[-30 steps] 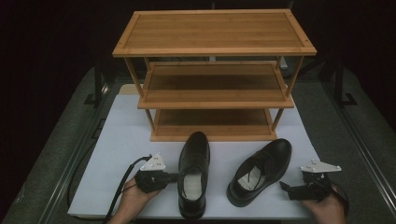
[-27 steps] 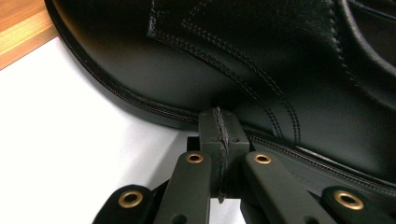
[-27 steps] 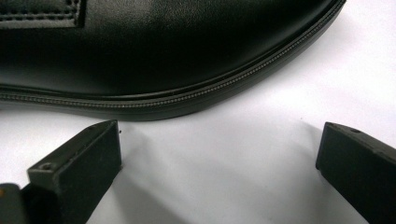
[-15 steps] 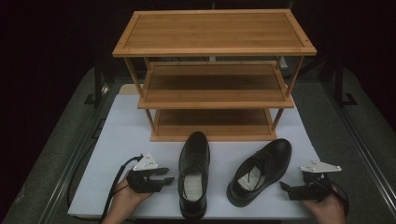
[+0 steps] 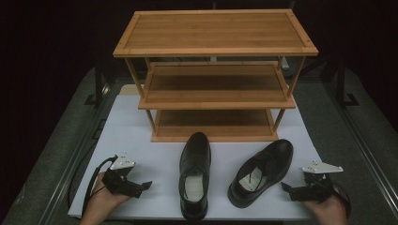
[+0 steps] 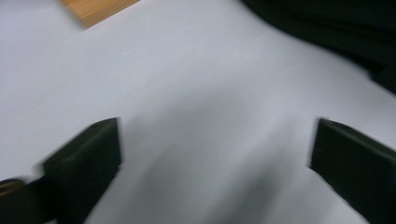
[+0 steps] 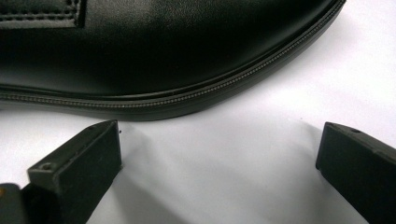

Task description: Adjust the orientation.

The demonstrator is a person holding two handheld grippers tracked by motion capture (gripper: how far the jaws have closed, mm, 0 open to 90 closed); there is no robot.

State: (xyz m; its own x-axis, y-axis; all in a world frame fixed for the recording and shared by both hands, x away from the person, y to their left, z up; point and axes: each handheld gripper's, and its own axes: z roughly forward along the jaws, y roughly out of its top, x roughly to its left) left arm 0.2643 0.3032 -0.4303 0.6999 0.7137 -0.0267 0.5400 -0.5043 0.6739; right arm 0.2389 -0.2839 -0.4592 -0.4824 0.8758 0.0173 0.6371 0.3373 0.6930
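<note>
The three-tier bamboo shoe rack [image 5: 215,75] stood bare; both black leather shoes [image 5: 195,174] sat on the white tabletop [image 5: 141,136]. The left hand-held gripper [image 5: 143,186] had just been opening, nothing between its jaws; the right hand-held gripper [image 5: 287,188] gaped wide beside the angled shoe [image 5: 261,171].

Left gripper view is motion-blurred: both jaws smeared, the wooden rack's corner [image 6: 95,10] cut by the top edge, a dark shoe [image 6: 336,28] clipped at the upper right. Right gripper view crops the other shoe [image 7: 154,51] at top and left. In the high view, both forearms are cut by the bottom edge below the rack.
</note>
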